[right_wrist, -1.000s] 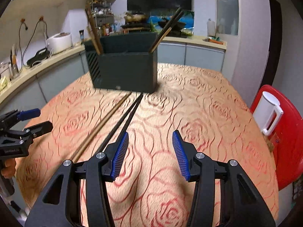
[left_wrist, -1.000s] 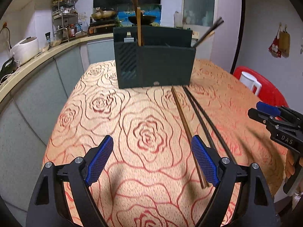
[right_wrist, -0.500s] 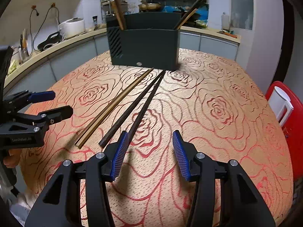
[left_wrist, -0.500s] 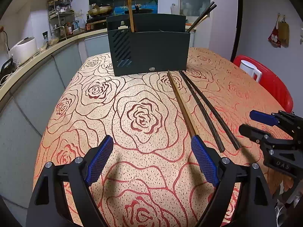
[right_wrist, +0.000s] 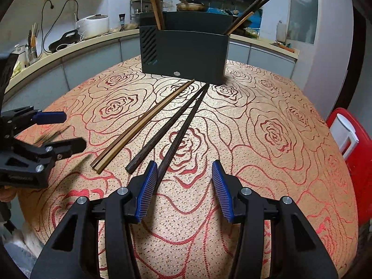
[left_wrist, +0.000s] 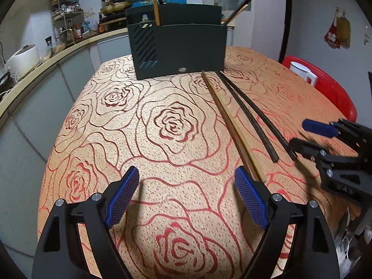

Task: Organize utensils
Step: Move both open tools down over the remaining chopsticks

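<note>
In the left wrist view, the left gripper [left_wrist: 186,181] is seen spread wide above the rose-patterned tablecloth [left_wrist: 172,125], with nothing between its blue pads. A light wooden pair of chopsticks [left_wrist: 230,118] is laid on the cloth, its near end passing just beside the pad on the picture's right; whether it is touched cannot be told. Two dark chopsticks [left_wrist: 251,116] are laid beside it, and the right gripper [left_wrist: 300,134] is seen near their ends. A dark utensil holder [left_wrist: 179,48] is stood at the far end, with more chopsticks upright in it.

In the right wrist view, the right gripper [right_wrist: 183,176] is held partly open and empty. One dark chopstick [right_wrist: 179,139] is seen running to its left pad [right_wrist: 146,190], seemingly just beside it. The wooden pair [right_wrist: 144,121] lies further left, near the left gripper [right_wrist: 62,130], and the holder [right_wrist: 186,53] is stood beyond
</note>
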